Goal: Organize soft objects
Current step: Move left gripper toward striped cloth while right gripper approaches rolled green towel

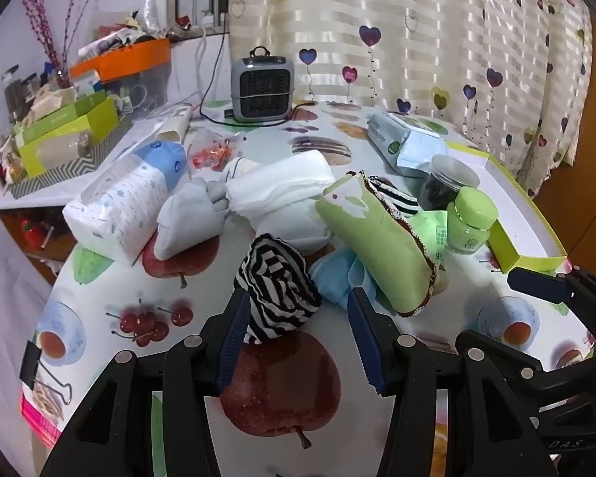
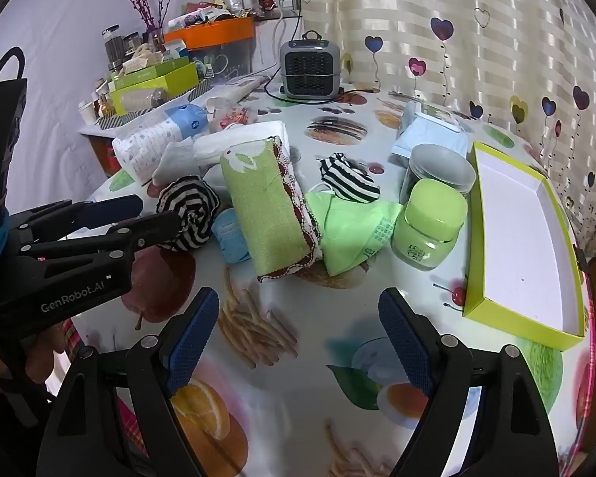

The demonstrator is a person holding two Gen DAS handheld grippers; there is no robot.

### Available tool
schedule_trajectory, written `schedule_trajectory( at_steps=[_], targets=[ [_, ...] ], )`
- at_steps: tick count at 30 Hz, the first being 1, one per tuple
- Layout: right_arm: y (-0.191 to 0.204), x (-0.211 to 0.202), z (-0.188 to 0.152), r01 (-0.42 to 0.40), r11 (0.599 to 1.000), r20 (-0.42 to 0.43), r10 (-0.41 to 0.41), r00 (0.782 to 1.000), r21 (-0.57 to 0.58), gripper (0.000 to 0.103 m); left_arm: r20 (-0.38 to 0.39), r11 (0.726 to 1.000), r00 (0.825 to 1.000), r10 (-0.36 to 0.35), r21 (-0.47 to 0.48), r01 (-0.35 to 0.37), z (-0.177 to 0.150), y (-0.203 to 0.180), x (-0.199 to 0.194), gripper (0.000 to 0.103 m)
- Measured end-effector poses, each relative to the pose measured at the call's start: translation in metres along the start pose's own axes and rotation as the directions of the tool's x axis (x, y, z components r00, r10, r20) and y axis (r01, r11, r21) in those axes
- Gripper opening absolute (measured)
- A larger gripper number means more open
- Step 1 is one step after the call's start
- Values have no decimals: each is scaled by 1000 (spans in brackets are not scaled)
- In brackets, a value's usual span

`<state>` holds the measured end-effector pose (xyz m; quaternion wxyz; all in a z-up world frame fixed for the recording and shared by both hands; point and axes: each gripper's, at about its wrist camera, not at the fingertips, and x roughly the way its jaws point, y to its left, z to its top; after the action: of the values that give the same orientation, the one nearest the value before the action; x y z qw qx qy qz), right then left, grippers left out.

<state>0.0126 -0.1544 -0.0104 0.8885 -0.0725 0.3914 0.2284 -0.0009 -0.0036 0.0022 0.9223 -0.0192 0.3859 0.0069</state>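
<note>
Blue mask (image 1: 339,274) (half under green towel (image 1: 381,246))

Glossy printed tablecloth (image 2: 298,357); soft terry green towel (image 2: 266,214); ribbed blue pads (image 2: 190,342).

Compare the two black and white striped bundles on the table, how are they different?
The near striped bundle looks larger and rounder; the far striped bundle looks smaller and flatter. The near one sits at the left gripper, just past its open fingertips; the far one has no gripper near it. The near one lies left of the green towel, the far one right of it. Both are soft black-and-white striped fabric.
</note>
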Motion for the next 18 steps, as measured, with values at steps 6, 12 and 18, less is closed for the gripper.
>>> schedule_trajectory(
  at_steps=[6,12,18],
  targets=[
    [0,-1,1,-1,1000,0,1,1000,1,83,11,1000,1000,-3,-13,3,0,2,-3,50],
    [0,-1,1,-2,1000,0,2,1000,0,83,12,1000,1000,-17,-26,17,0,5,-4,50],
    [2,-1,2,-2,1000,1,2,1000,0,83,9,999,1000,-23,-30,23,1,6,-4,50]
  ],
)
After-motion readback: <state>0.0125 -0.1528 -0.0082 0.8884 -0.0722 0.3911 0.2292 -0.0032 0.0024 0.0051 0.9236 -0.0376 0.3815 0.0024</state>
